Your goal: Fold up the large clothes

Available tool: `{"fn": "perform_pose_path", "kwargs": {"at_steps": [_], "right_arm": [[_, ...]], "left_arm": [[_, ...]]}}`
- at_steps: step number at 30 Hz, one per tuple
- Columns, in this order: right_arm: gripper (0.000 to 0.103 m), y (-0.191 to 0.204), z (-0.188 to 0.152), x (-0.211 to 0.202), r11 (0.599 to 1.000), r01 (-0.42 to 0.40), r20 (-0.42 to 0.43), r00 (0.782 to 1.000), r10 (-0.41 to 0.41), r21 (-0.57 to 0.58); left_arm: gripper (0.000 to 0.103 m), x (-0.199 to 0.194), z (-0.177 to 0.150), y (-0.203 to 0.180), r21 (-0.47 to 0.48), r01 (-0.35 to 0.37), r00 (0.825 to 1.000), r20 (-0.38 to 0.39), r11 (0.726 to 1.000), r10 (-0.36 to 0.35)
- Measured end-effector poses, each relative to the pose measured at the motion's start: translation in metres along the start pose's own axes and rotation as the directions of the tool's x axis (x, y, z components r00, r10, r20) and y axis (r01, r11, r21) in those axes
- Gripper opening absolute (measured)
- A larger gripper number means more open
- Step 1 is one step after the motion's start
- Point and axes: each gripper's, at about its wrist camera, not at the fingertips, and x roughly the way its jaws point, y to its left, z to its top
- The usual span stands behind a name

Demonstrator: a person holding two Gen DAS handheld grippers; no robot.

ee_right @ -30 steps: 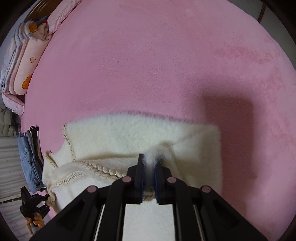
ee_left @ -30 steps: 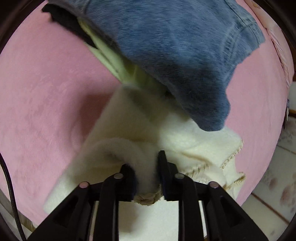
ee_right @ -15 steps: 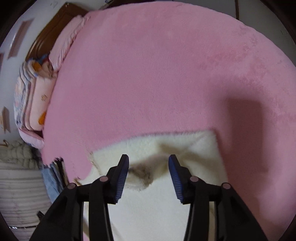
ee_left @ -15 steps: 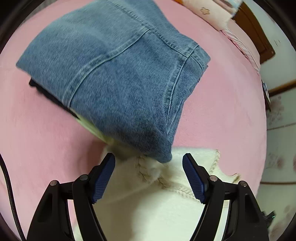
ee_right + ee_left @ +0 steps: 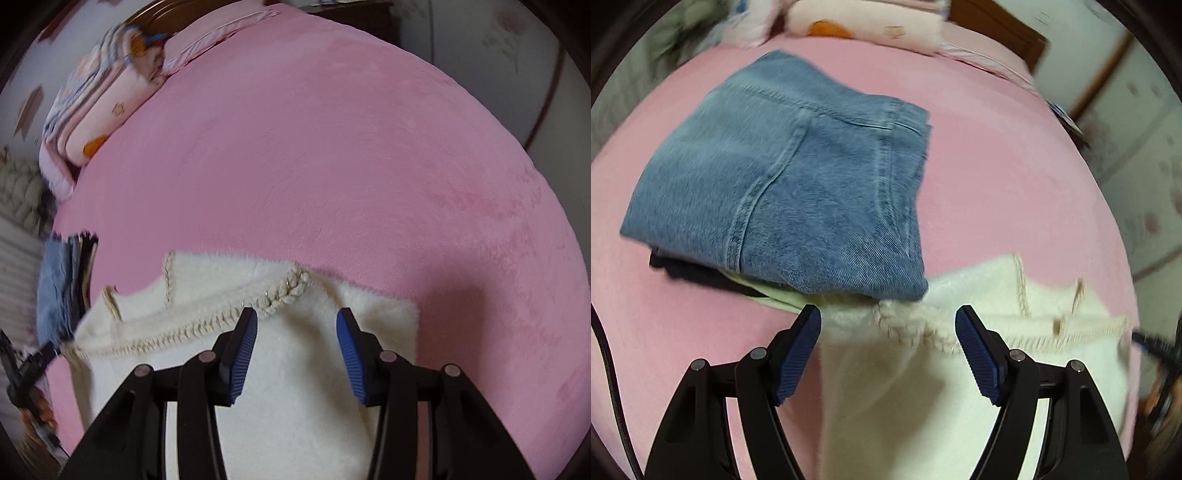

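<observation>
Pink plush bedding (image 5: 351,147) covers the whole work surface, with patterned pillows (image 5: 99,107) stacked at the headboard end; a second ago both grippers were pinching the cream fleece garment (image 5: 295,398), and now both have let go and pulled back; the left gripper (image 5: 888,343) hangs with its jaws spread wide above the braided trim (image 5: 916,328), and the right gripper (image 5: 295,347) likewise stands apart, nothing between its blue pads (image 5: 242,354); the garment lies flat on the bedding as a neat, squared bundle, its near corner touching the pile of folded clothes (image 5: 746,284) topped by blue jeans (image 5: 783,184); that release suggests this fold is finished and the piece is laid down beside the stack, perhaps ready to be lifted onto it; no basket, box or other container shows in either view, so the stack sits straight on the bed.
</observation>
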Motion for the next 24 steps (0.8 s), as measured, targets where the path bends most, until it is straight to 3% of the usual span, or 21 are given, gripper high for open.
{"fn": "perform_pose_path", "kwargs": {"at_steps": [4, 11, 14, 16, 18, 20, 21, 22, 24], "right_arm": [[0.045, 0.007, -0.008, 0.009, 0.993, 0.022, 0.003, 1.000, -0.022, -0.113], [0.045, 0.016, -0.004, 0.032, 0.982, 0.055, 0.028, 0.998, -0.051, -0.183], [0.045, 0.016, 0.003, 0.044, 0.980, 0.077, 0.030, 0.997, -0.072, -0.185], [0.045, 0.015, 0.006, 0.054, 0.980, 0.079, 0.014, 0.997, -0.078, -0.185], [0.045, 0.012, 0.006, 0.061, 0.979, 0.077, 0.001, 0.997, -0.079, -0.188], [0.045, 0.010, 0.003, 0.063, 0.980, 0.066, 0.014, 0.998, -0.064, -0.186], [0.032, 0.010, 0.002, 0.063, 0.982, 0.058, 0.019, 0.998, -0.055, -0.182], [0.012, 0.008, 0.001, 0.062, 0.985, 0.058, 0.016, 0.998, -0.056, -0.164], [0.009, 0.008, 0.000, 0.050, 0.989, 0.079, 0.063, 0.995, -0.071, -0.128]], "left_arm": [[0.074, 0.017, -0.016, -0.009, 0.122, -0.010, 1.000, -0.013, 0.993, 0.012], [0.073, 0.060, -0.029, -0.021, 0.176, -0.035, 0.999, -0.021, 0.984, 0.039], [0.063, 0.071, -0.027, -0.027, 0.184, -0.059, 0.998, -0.011, 0.981, 0.062], [0.051, 0.077, -0.025, -0.029, 0.190, -0.077, 0.996, -0.019, 0.979, 0.082], [0.029, 0.083, -0.025, -0.032, 0.192, -0.103, 0.994, -0.020, 0.976, 0.109], [0.015, 0.085, -0.026, -0.037, 0.200, -0.110, 0.993, -0.017, 0.974, 0.116], [0.014, 0.086, -0.026, -0.042, 0.210, -0.140, 0.990, -0.005, 0.968, 0.144], [0.013, 0.085, -0.027, -0.048, 0.219, -0.166, 0.986, 0.010, 0.961, 0.168], [0.012, 0.080, -0.029, -0.058, 0.226, -0.215, 0.977, 0.051, 0.950, 0.209]]}}
